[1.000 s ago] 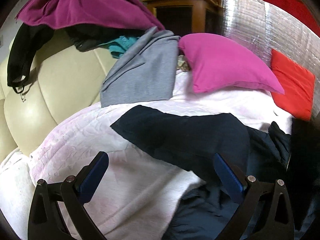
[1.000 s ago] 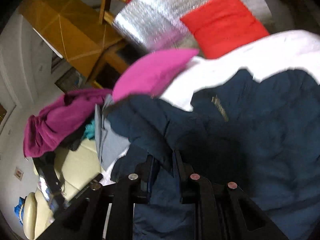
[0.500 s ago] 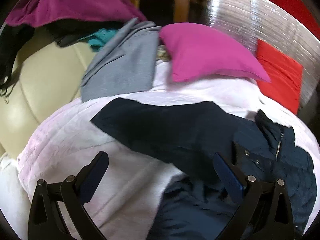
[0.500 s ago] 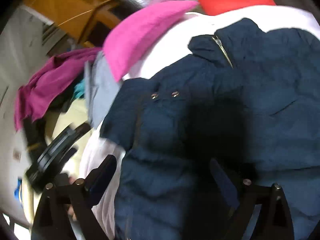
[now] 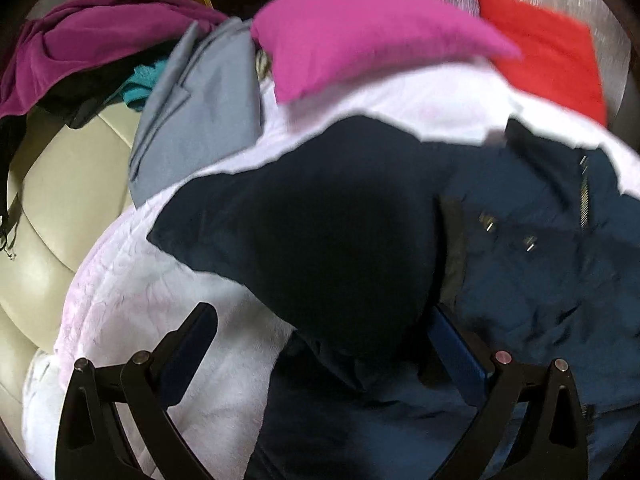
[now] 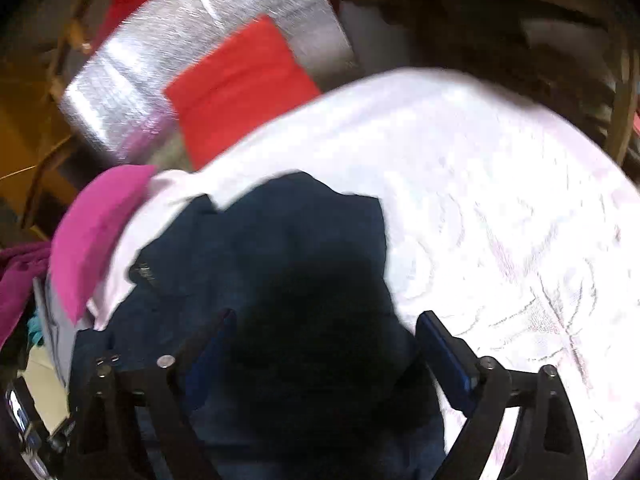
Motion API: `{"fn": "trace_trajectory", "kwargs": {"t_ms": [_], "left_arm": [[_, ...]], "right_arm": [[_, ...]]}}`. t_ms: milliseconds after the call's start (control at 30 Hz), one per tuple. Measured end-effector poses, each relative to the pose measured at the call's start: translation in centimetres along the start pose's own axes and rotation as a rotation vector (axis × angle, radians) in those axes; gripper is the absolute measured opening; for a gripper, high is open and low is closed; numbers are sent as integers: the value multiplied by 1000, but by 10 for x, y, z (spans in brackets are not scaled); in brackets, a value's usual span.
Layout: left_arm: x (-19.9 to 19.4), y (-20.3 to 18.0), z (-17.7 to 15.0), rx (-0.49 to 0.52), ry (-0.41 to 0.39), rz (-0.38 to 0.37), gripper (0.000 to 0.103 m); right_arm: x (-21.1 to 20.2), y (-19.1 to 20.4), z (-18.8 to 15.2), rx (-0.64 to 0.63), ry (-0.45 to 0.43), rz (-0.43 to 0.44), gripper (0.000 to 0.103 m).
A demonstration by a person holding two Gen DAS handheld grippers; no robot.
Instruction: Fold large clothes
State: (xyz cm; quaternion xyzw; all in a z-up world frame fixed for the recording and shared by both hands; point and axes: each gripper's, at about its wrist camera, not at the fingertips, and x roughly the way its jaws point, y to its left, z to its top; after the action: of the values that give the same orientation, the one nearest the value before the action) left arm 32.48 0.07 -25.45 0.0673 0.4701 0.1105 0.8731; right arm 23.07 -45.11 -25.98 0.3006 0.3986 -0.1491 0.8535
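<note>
A dark navy padded jacket [image 5: 520, 280] lies spread on a pale pink blanket [image 5: 132, 300], its zipper and snaps to the right and one sleeve [image 5: 280, 232] reaching left. My left gripper [image 5: 324, 332] hangs open just above that sleeve, nothing pressed between its blue pads. In the right wrist view the jacket [image 6: 300, 248] fills the lower middle, next to bare blanket [image 6: 500, 220]. My right gripper [image 6: 326, 332] straddles dark jacket cloth with its jaws wide and closing. Its pads do not press the fabric.
A pink pillow [image 5: 360, 32] and a red cushion [image 5: 552, 60] lie beyond the jacket, against a silver foil panel [image 6: 180, 32]. A grey garment [image 5: 200, 112] and a magenta one [image 5: 92, 32] are heaped on the cream sofa [image 5: 48, 208] at the left.
The right gripper let go of the jacket fabric, opened wide and swung toward the jacket's right side. The left gripper sank closer over the sleeve and rolled.
</note>
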Motion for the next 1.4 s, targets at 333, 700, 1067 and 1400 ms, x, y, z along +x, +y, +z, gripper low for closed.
{"fn": "trace_trajectory", "kwargs": {"t_ms": [333, 700, 1067, 1400], "left_arm": [[20, 8, -5, -13, 119, -26, 103], [-1, 130, 7, -305, 16, -219, 103], [74, 206, -11, -690, 148, -398, 103], [92, 201, 4, -784, 146, -483, 85]], "right_arm": [[-5, 28, 2, -77, 2, -103, 48], [-42, 127, -40, -260, -67, 111, 81], [61, 181, -85, -308, 244, 256, 56], [72, 176, -90, -318, 237, 273, 54]]}}
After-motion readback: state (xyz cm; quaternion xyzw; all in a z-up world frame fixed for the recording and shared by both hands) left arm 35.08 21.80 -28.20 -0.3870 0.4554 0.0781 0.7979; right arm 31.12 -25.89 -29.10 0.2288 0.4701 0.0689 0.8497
